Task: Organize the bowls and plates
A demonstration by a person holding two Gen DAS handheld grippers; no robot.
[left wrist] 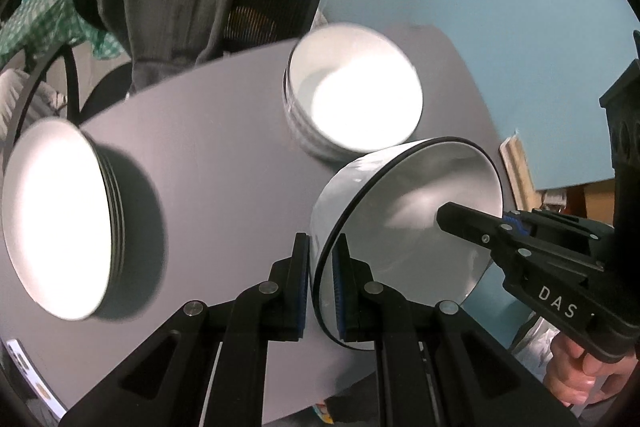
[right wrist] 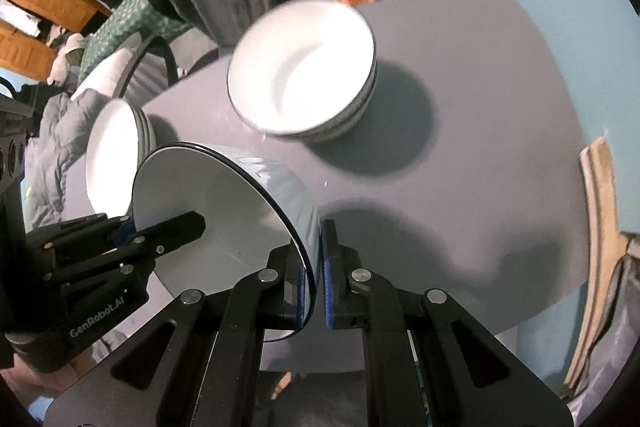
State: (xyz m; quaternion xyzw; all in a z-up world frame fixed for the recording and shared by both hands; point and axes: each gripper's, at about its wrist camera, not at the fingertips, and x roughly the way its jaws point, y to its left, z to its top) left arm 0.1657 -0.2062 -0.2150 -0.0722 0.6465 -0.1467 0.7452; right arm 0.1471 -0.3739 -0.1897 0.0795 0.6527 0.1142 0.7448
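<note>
Nearest, the left gripper (left wrist: 322,283) pinches one side of the rim of a white bowl (left wrist: 404,223), and the right gripper (right wrist: 314,279) clamps the opposite side, so the bowl hangs between them above the grey table (left wrist: 224,131) (tilted, not level). Beyond sit a stack of bowls (left wrist: 352,95) and, well apart from it, a stack of plates (left wrist: 60,219). If either pinch slips on the glazed rim, or the hands drift apart, the bowl could drop onto the stack.
</note>
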